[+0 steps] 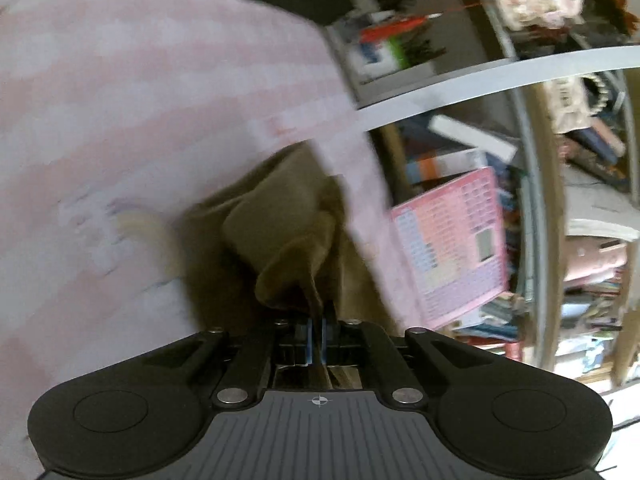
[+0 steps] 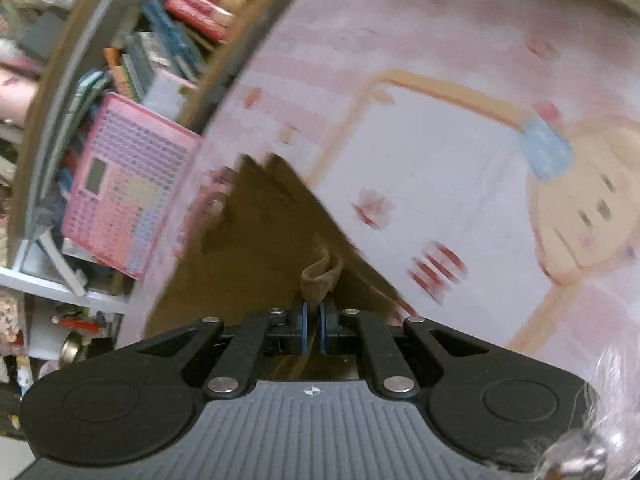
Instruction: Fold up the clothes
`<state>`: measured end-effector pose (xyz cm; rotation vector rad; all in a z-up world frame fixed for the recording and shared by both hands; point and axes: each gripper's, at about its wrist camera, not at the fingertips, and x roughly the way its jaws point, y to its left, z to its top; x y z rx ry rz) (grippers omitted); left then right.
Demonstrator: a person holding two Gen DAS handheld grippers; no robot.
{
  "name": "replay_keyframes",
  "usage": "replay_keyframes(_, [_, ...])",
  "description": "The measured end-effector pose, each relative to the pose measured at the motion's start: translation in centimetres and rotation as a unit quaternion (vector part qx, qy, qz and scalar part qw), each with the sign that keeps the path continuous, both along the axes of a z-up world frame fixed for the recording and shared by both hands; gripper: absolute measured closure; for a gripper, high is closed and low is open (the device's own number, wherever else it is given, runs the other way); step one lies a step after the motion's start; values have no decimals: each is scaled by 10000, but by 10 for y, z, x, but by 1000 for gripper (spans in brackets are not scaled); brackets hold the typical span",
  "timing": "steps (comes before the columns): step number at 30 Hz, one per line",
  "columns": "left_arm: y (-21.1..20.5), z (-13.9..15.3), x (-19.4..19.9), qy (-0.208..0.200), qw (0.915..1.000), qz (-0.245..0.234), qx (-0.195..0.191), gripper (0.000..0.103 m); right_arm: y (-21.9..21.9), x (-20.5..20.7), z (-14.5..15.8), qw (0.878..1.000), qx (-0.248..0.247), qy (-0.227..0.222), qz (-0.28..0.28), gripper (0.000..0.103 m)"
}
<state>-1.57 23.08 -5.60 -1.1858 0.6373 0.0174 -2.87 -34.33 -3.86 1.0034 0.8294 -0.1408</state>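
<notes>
- The left gripper has its blue-padded fingers pressed together on a bunched fold of an olive-brown garment; the soft, matte cloth rises from the pinch in rounded, crumpled lobes.
- The right gripper is likewise clamped on the same garment, pinching a small ribbed loop of fabric, beyond which the cloth spreads in a flat, roughly triangular sheet.
- The garment lies over a pink-and-white striped bedsheet printed with a cream cartoon face and a tan border.
- Beside the bed, a pink toy laptop with a grid of small keys leans against white shelves crowded with books.
- Both views are motion-blurred.
</notes>
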Motion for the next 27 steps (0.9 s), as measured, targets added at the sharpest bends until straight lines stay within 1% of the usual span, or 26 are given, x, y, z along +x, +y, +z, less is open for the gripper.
replay_keyframes(2, [-1,22,6,-287,9995,-125,102,101,1,10,26,9991,-67,-427,54,98])
replay_keyframes(4, [-3,44,11,-575,9978,-250,203,101,2,12,62,9939,-187,-1069,190,98])
replay_keyframes(5, [-2,51,10,-705,9964,-316,339,101,3,9,76,9898,-271,-1374,266,98])
replay_keyframes(6, [0,51,7,-730,9958,-348,427,101,2,2,83,9873,-364,-1513,312,98])
replay_keyframes(7, [2,42,5,-627,9964,-360,448,100,2,-6,89,9848,-457,-1636,356,98])
replay_keyframes(8, [3,30,6,-437,9973,-374,457,100,1,-12,81,9872,-472,-1481,370,98])
replay_keyframes(10, [2,1,4,74,9980,-427,456,101,0,-15,43,9962,-360,-716,339,98])
replay_keyframes(11, [2,-13,2,331,9974,-453,455,101,0,-15,22,9986,-331,-307,293,98])
replay_keyframes(12, [0,-21,0,437,9968,-503,444,100,0,-15,1,9992,-301,103,246,98])
replay_keyframes(14, [0,-25,-6,433,9971,-463,415,99,0,-19,-21,9988,-326,339,144,98])
replay_keyframes(15, [1,-25,-8,386,9977,-429,347,98,-1,-22,-27,9989,-308,332,91,97])
replay_keyframes(17, [4,-26,-9,386,9982,-369,279,90,1,-22,-27,9986,-397,308,150,97])
replay_keyframes(19, [9,-25,-11,375,9988,-199,230,71,3,-20,-26,9982,-484,299,209,97])
replay_keyframes(20, [13,-26,-12,359,9992,-80,183,69,2,-21,-24,9981,-505,295,218,97])
replay_keyframes(22, [18,-27,-14,267,9994,204,-24,70,6,-19,-24,9977,-575,273,227,97])
replay_keyframes(24, [21,-28,-17,242,9988,398,-144,74,12,-16,-22,9968,-705,265,277,97])
replay_keyframes(25, [17,-23,-14,252,9987,430,-64,85,15,-13,-20,9960,-786,270,316,97])
replay_keyframes(26, [13,-19,-11,264,9986,458,25,92,16,-13,-20,9956,-830,277,342,97])
replay_keyframes(27, [7,-7,-10,121,9988,439,168,93,17,-12,-20,9951,-872,283,366,97])
